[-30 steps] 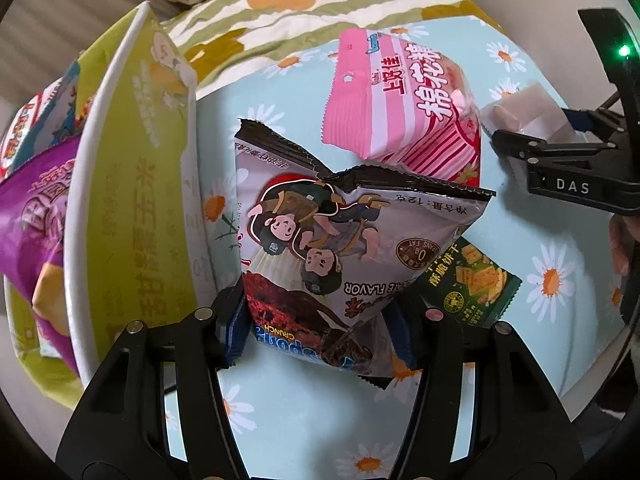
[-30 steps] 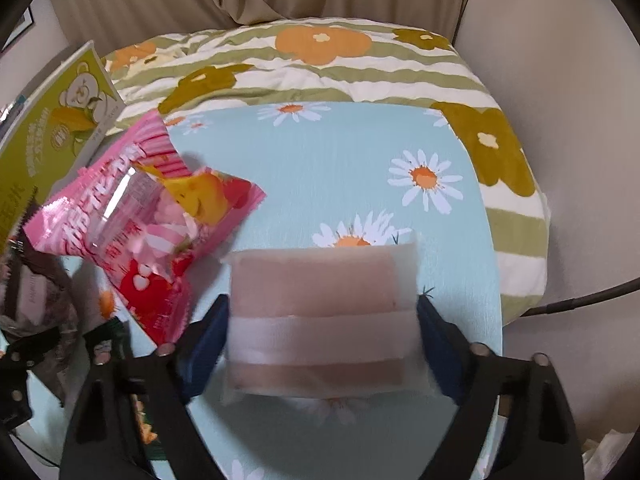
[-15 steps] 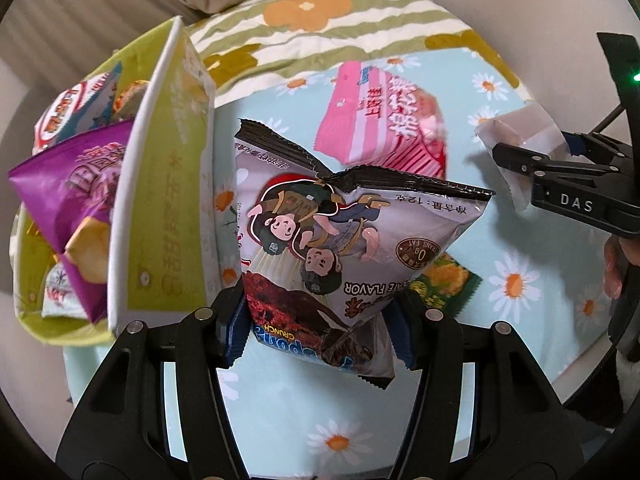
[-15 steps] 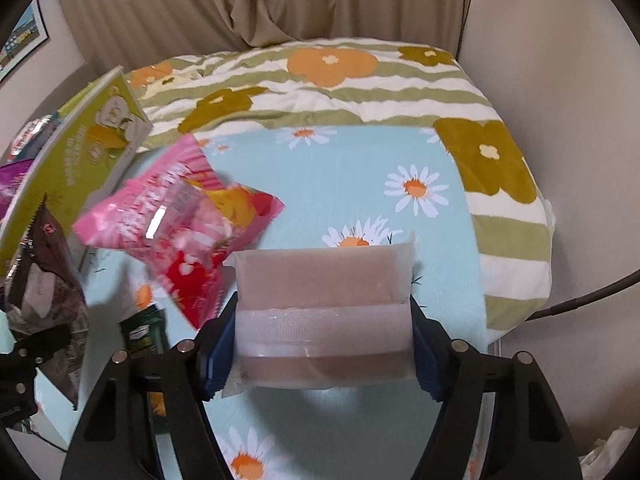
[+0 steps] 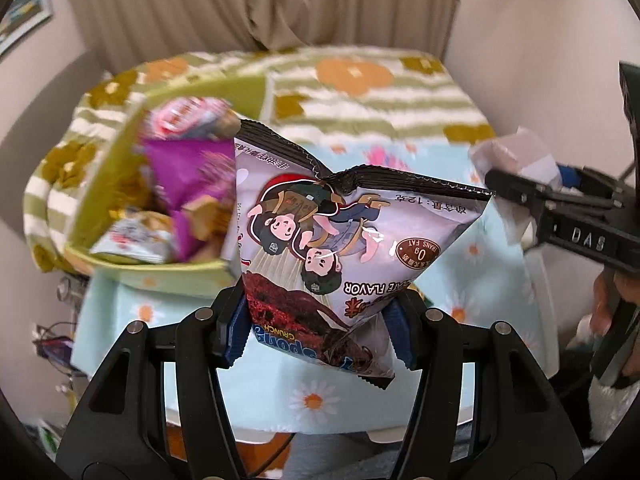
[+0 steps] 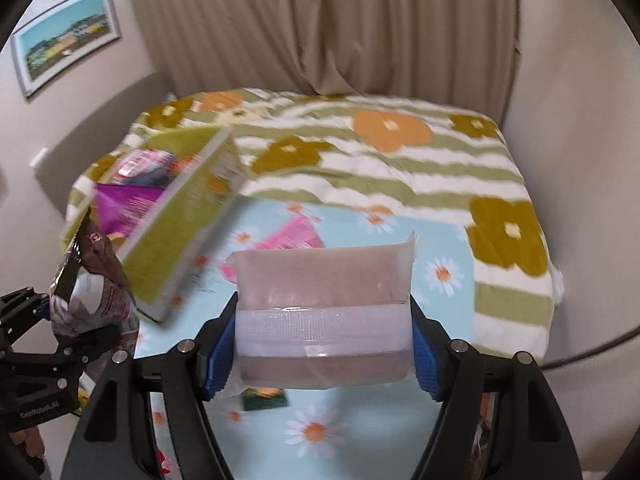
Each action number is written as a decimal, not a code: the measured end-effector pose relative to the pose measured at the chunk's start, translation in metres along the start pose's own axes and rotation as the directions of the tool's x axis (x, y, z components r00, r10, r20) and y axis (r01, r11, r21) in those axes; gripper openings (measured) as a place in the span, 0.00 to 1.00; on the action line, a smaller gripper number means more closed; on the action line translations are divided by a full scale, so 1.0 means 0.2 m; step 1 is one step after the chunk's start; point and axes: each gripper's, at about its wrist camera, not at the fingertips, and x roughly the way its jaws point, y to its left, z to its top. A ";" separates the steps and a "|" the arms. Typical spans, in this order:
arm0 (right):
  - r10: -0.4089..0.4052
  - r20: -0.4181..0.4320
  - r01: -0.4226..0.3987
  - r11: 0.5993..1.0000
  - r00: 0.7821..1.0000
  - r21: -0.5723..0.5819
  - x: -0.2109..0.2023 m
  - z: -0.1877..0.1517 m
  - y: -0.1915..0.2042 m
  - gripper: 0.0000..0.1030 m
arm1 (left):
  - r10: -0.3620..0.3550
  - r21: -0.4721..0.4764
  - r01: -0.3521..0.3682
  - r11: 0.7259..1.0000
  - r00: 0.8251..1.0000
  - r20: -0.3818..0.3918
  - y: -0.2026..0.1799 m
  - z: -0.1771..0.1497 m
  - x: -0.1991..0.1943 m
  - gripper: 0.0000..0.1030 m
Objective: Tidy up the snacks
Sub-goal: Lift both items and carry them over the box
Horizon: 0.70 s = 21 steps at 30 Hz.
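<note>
The left gripper (image 5: 318, 326) clamps the chocolate crunch bag (image 5: 344, 248); the right gripper (image 6: 322, 350) clamps a pink wafer pack (image 6: 322, 308). Carry each fully above the green box (image 5: 160, 268) at far left before opening, lest it catch the wall.

A snack box (image 5: 168, 276) packed with packets sits at the table's (image 5: 400, 412) left edge; a marshmallow bag (image 6: 288, 236) lies mid-table, a small cracker packet (image 6: 266, 398) near the front edge.

A glossy printed foil packet (image 5: 344, 240) with a crimped, serrated seam is clamped between the left gripper (image 5: 316, 332) jaws. A frosted, translucent plastic wrapper (image 6: 322, 312) is held between the right gripper (image 6: 322, 350) jaws. Ribbed blue pads (image 6: 218, 354) are seen. Below lies matt printed cloth (image 6: 440, 272).
</note>
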 end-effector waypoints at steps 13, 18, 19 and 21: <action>0.175 0.125 -0.158 0.978 0.977 -0.135 -0.20 0.34 0.52 0.67 | 0.078 -0.138 -0.057 0.989 0.985 0.157 0.56 0.18 -0.31 0.52; 0.198 0.150 -0.179 0.975 0.969 -0.131 -0.15 0.45 0.73 0.67 | 0.071 -0.141 -0.051 0.989 0.988 0.137 0.82 0.30 -0.24 0.52; 0.201 0.152 -0.184 0.975 0.968 -0.123 -0.12 0.48 0.77 0.67 | 0.068 -0.136 -0.050 0.989 0.990 0.126 0.88 0.33 -0.20 0.52; 0.199 0.150 -0.183 0.977 0.968 -0.112 -0.08 0.52 0.84 0.67 | 0.054 -0.129 -0.040 0.991 0.993 0.107 0.96 0.38 -0.13 0.52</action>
